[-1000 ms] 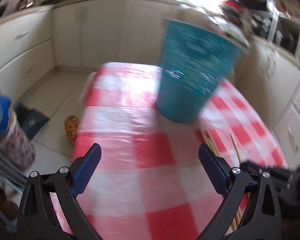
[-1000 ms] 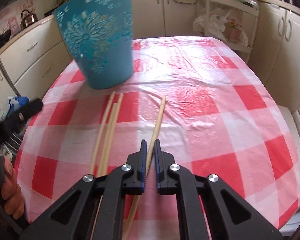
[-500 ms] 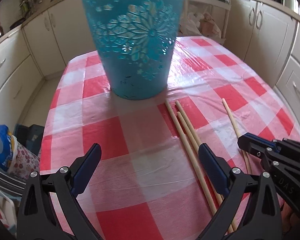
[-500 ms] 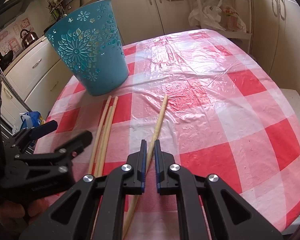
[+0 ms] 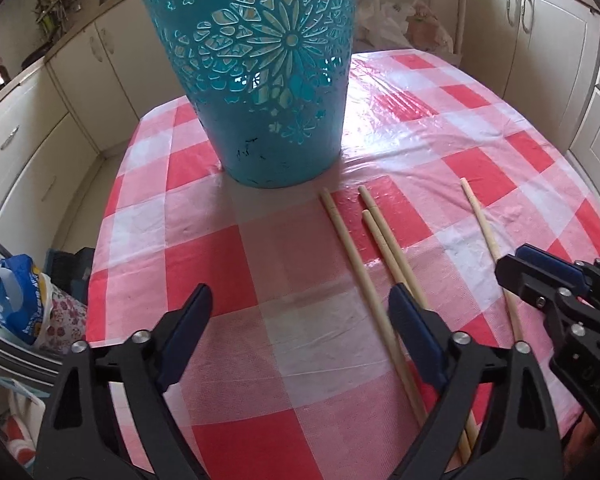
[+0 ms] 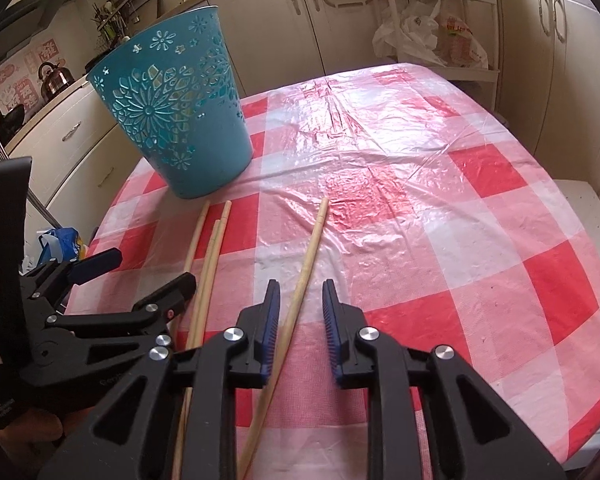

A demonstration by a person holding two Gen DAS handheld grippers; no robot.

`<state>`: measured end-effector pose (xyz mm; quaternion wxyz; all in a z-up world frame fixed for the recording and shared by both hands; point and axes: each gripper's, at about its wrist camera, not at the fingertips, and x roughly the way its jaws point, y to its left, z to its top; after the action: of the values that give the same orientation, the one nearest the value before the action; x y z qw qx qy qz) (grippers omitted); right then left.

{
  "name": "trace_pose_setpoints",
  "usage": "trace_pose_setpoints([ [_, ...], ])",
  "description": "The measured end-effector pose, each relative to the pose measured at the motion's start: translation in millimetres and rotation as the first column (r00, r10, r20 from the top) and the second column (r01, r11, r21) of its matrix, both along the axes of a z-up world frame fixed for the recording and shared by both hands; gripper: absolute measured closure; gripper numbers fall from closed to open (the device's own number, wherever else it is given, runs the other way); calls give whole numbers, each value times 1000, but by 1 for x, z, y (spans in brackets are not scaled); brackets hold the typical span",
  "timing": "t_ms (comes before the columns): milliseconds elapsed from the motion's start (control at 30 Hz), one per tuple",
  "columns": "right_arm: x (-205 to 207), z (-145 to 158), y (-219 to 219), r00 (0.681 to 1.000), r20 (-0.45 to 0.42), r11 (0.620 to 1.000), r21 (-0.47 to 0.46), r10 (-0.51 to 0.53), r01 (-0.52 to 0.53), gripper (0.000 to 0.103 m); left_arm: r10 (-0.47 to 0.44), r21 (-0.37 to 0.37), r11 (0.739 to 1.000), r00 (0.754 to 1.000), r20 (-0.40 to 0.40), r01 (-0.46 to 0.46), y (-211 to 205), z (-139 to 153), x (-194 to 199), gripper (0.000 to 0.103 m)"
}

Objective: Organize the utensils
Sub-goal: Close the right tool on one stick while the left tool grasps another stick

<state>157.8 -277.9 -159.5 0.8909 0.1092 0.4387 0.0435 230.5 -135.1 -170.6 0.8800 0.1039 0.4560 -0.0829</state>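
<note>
A teal cut-out basket (image 5: 260, 80) (image 6: 180, 120) stands upright on the red-and-white checked tablecloth (image 5: 220, 260) (image 6: 460, 240). Three wooden chopsticks (image 5: 380, 248) (image 6: 208, 248) lie side by side in front of it. A single chopstick (image 5: 484, 224) (image 6: 312, 240) lies apart on the right. My left gripper (image 5: 298, 300) (image 6: 146, 270) hovers wide over the group, jaws closing, with the leftmost chopstick under the gap near its right finger. My right gripper (image 6: 300, 286) (image 5: 540, 276) straddles the single chopstick, jaws opening, pads off the wood.
Cream cabinets ring the table. Bags (image 5: 16, 304) sit on the floor beyond the table's left edge. A white rack with plastic bags (image 6: 428, 36) stands behind the table, and a kettle (image 6: 54, 78) is on the left counter.
My left gripper swung right toward the basket and chopsticks and came in beside the right one, its jaws narrowing slightly. My right jaws parted from the single chopstick.
</note>
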Motion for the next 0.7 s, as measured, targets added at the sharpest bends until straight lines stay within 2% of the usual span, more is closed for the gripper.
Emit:
trace_pose_setpoints([
  [167, 5, -1, 1, 1000, 6, 1000, -15, -7, 7, 81, 9, -64, 998, 1000, -24, -11, 12, 0, 1, 29],
  [267, 9, -1, 3, 1000, 10, 1000, -27, -8, 8, 81, -21, -60, 998, 1000, -10, 20, 11, 1, 1, 40],
  [333, 11, -2, 7, 1000, 7, 999, -43, 21, -21, 83, -53, -65, 997, 999, -11, 52, 9, 1, -1, 56],
  [367, 12, -2, 10, 999, 2, 998, -41, 41, -41, 91, -68, -67, 995, 998, -11, 67, 9, 2, -1, 61],
  [433, 11, -2, 17, 996, -4, 995, -48, 86, -86, 95, -105, -81, 991, 994, -15, 103, 9, 3, -4, 79],
  [533, 7, 1, 22, 991, -14, 990, -45, 135, -135, 95, -168, -103, 981, 986, -22, 165, 17, 4, -7, 91],
  [633, 7, 4, 15, 994, -10, 993, -51, 104, -105, 95, -187, -168, 971, 980, -74, 173, 35, 7, -4, 92],
  [667, 9, 3, 13, 996, -15, 995, -37, 93, -93, 94, -173, -162, 974, 982, -79, 158, 37, 7, -3, 92],
  [700, 10, 2, 12, 996, -19, 996, -26, 84, -85, 88, -157, -161, 977, 984, -82, 143, 40, 7, -1, 92],
])
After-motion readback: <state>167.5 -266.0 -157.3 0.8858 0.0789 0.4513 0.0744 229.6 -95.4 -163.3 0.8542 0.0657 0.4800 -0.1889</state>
